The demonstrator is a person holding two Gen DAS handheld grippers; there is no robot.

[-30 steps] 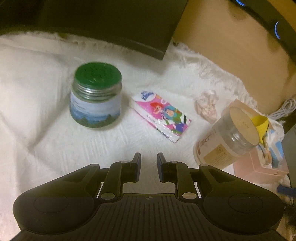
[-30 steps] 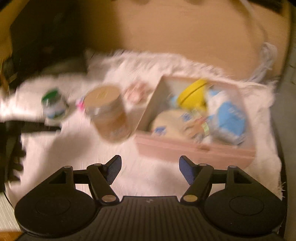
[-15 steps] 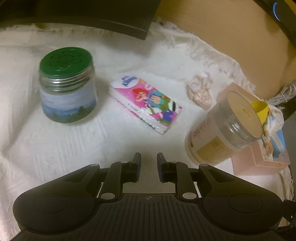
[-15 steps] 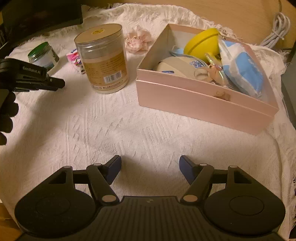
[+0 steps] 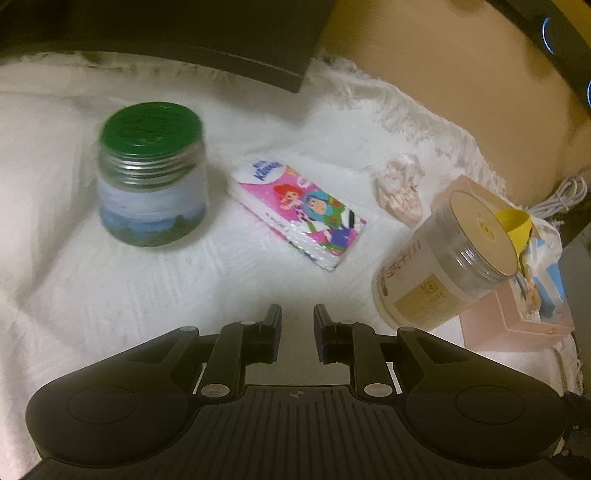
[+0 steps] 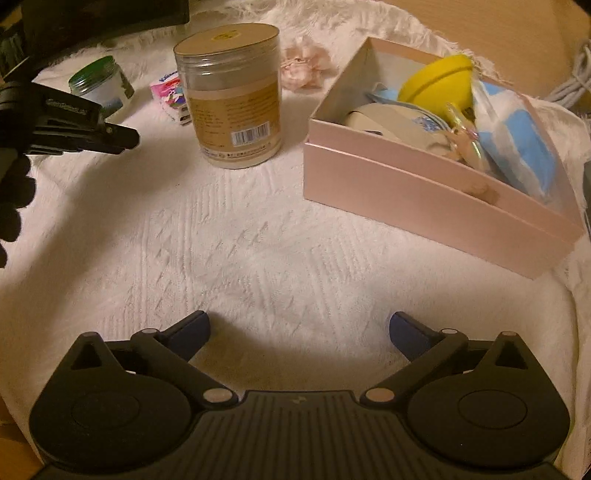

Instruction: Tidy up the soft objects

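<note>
A pink cartoon tissue pack (image 5: 301,214) lies on the white cloth, ahead of my left gripper (image 5: 297,319), whose jaws stand close together with a narrow gap and nothing between them. A crumpled pink scrunchie (image 5: 400,190) lies further right; it also shows in the right wrist view (image 6: 304,66). The pink box (image 6: 424,192) holds a yellow funnel (image 6: 437,85), a blue and white packet (image 6: 517,147) and a beige pouch (image 6: 391,122). My right gripper (image 6: 299,328) is wide open and empty over bare cloth. The left gripper shows in the right wrist view (image 6: 125,138).
A green-lidded glass jar (image 5: 151,173) stands left of the tissue pack. A tall clear canister with a tan lid (image 6: 231,96) stands between the pack and the box. A dark monitor base (image 5: 177,33) sits at the back. White cables (image 5: 565,192) lie right.
The left wrist view has shifted, so the jar and tissue pack sit further right and lower. The right gripper has moved closer to the canister and box and opened wider.
</note>
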